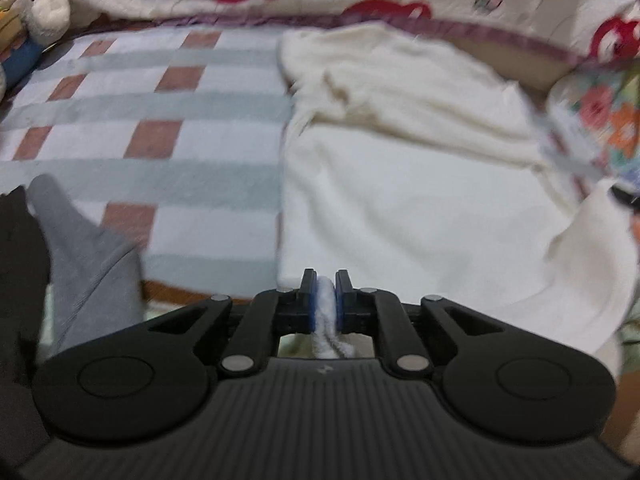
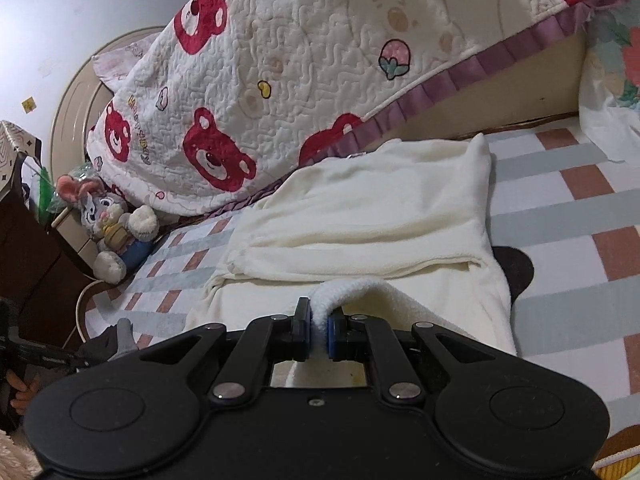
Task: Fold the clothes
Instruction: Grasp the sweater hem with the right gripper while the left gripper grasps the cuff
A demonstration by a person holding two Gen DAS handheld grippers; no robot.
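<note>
Cream garment (image 2: 360, 216) covers checked bedsheet (image 2: 560, 208) (bear quilt (image 2: 280, 80) behind).

From my left wrist camera everything is smeared with blur, so I cannot make out the weave of the cream garment (image 1: 400, 200) or the flowered fabric (image 1: 600, 120) cut off at the right edge. The soft toy (image 1: 36, 12) is cropped at the left. On my right wrist camera, a dark shape (image 2: 514, 272) lies mostly hidden under the garment; I cannot tell what it is.
</note>
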